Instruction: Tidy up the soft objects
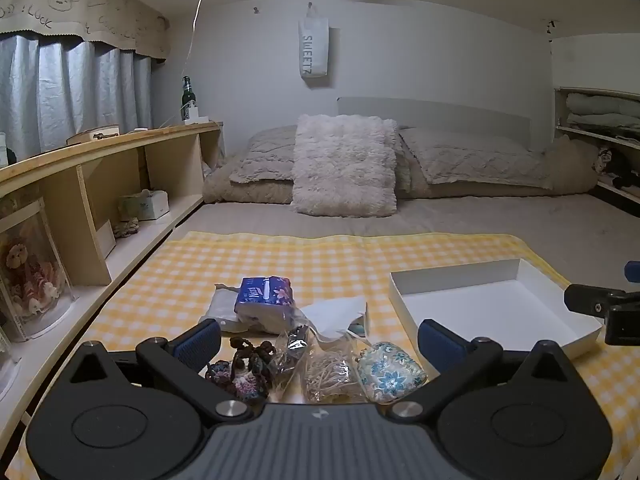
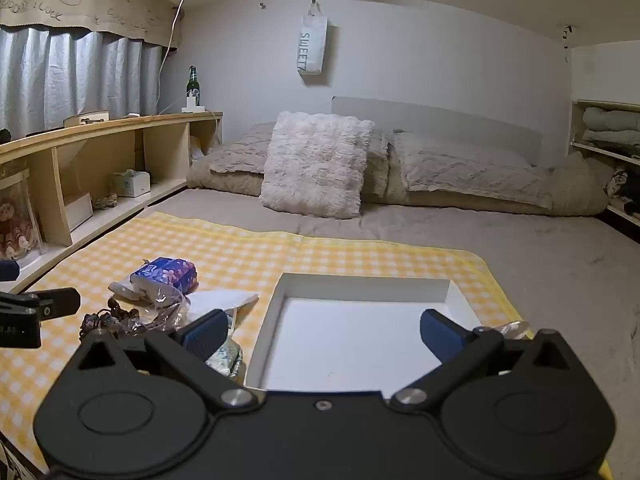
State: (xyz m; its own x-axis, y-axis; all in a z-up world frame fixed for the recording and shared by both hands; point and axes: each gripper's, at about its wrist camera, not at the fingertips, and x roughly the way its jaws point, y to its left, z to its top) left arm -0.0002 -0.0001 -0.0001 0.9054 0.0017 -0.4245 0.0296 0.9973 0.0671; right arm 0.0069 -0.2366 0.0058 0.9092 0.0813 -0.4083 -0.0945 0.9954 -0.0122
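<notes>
A pile of soft things lies on the yellow checked cloth [image 1: 240,256]. It holds a blue tissue pack [image 1: 264,296], a white tissue [image 1: 336,316], a dark crochet piece [image 1: 244,368], clear bags [image 1: 324,372] and a floral pouch [image 1: 390,372]. My left gripper [image 1: 320,344] is open, with its fingers on either side of the pile and just above it. An empty white box [image 2: 360,332] lies on the cloth to the right of the pile. My right gripper [image 2: 324,332] is open and empty over the box. The tissue pack also shows in the right wrist view [image 2: 166,276].
A wooden shelf unit [image 1: 100,184] runs along the left of the bed. A fluffy white pillow [image 1: 344,164] and grey pillows lie at the head. A bottle [image 1: 188,96] stands on the shelf top. Shelves with folded linen [image 2: 608,128] are at the right.
</notes>
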